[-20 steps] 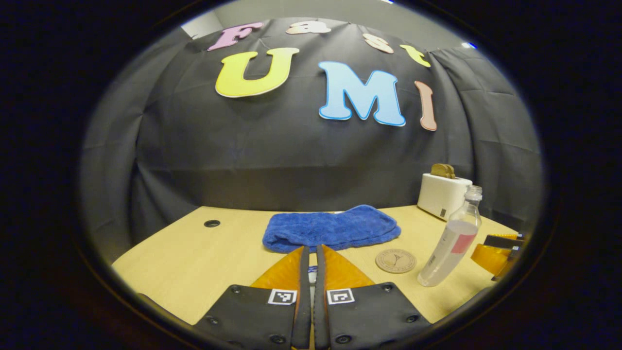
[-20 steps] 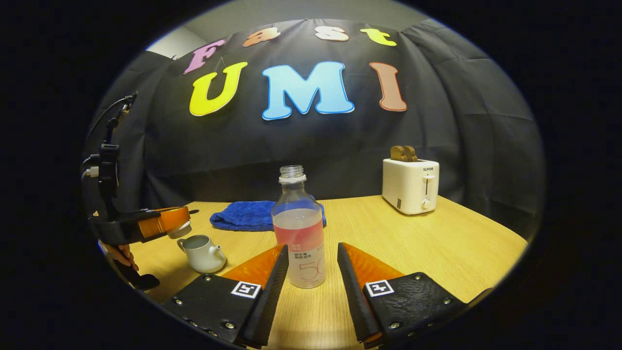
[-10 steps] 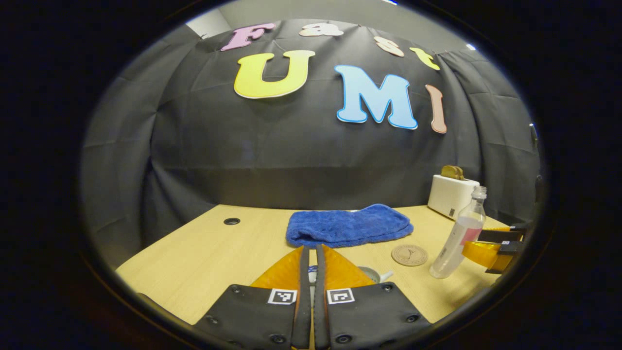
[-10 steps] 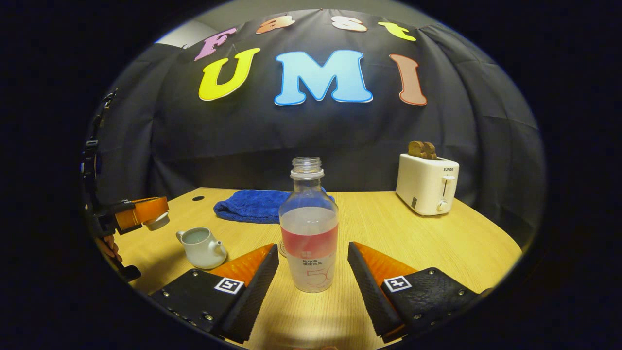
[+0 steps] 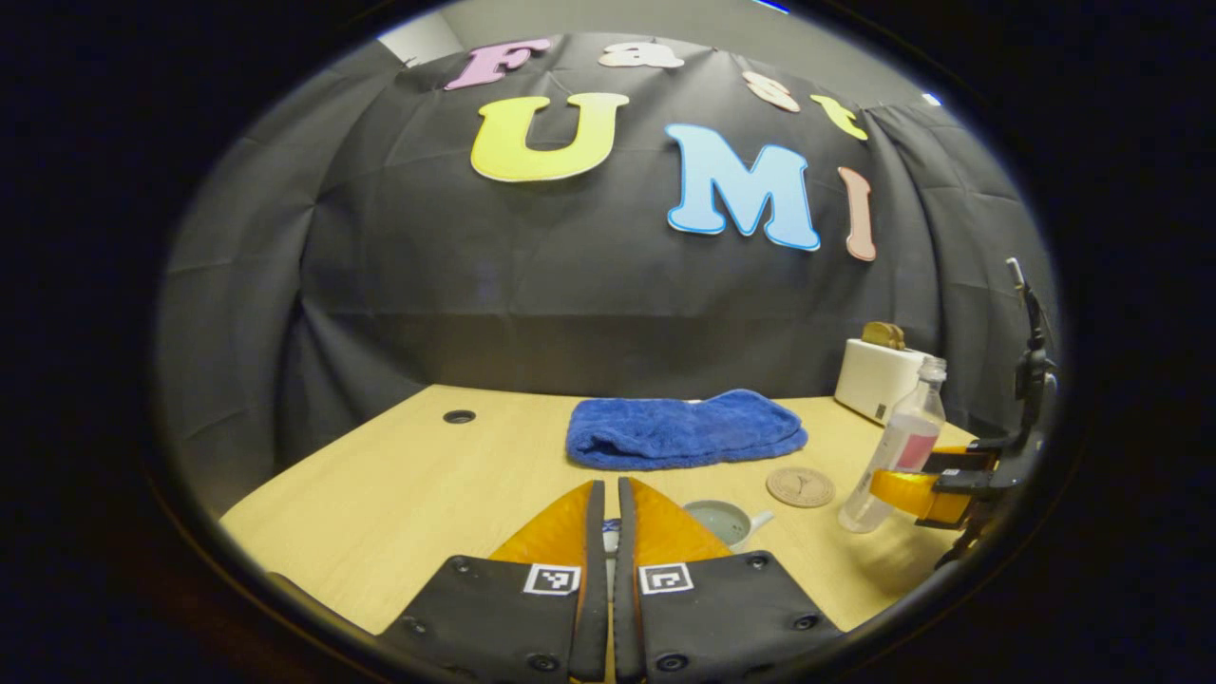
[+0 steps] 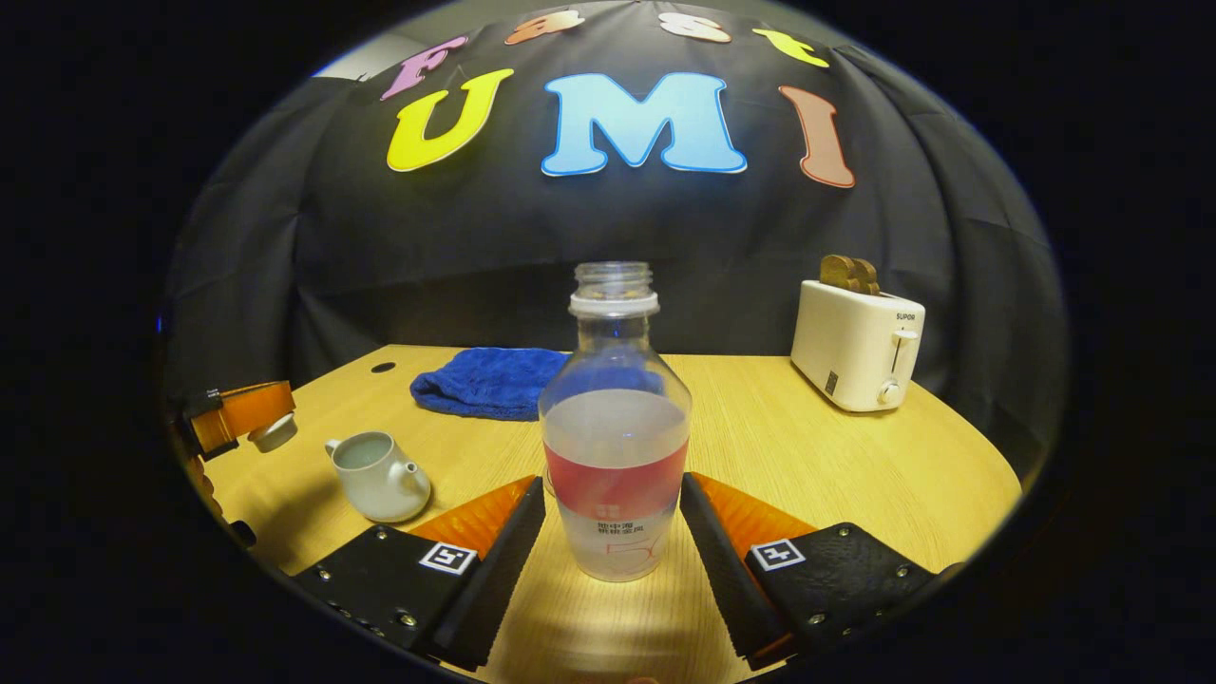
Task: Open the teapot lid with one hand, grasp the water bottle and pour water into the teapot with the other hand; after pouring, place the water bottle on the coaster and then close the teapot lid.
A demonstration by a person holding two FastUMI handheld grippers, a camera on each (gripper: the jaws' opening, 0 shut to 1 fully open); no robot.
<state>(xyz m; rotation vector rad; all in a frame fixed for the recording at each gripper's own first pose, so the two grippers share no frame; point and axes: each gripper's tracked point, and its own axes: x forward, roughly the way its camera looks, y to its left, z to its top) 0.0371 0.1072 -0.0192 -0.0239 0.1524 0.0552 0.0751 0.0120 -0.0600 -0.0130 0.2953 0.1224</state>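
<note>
Right hand-held gripper [image 6: 604,532]: nearest in the right gripper view; its two fingers are spread, one on each side of the water bottle's lower body. A narrow gap shows on the left side, while the right finger looks to be at the bottle's edge; I cannot tell whether it touches. In the left gripper view it appears at the far right [image 5: 920,484], beside the bottle.
Water bottle [image 6: 616,446]: uncapped, clear, partly full, with a red band on its label. It stands upright on the tabletop [image 6: 817,465] between the right fingers.
Left hand-held gripper [image 5: 605,518]: fingers nearly together, a thin slot between them with a small pale piece in it. In the right gripper view it sits at the far left edge [image 6: 249,423], raised above the tabletop.
Teapot lid [image 6: 274,434]: small, pale, round, held in the left hand-held gripper's fingertips, up and to the left of the teapot.
Teapot [image 6: 375,475]: white, open-topped, resting on the tabletop left of the bottle, spout toward the bottle.
Coaster [image 5: 801,486]: round, tan, flat on the tabletop between teapot and bottle in the left gripper view.
Blue towel [image 6: 484,380]: folded, lying farther back.
Toaster [image 6: 858,344]: white, at the right rear, with brown slices in its slots.
</note>
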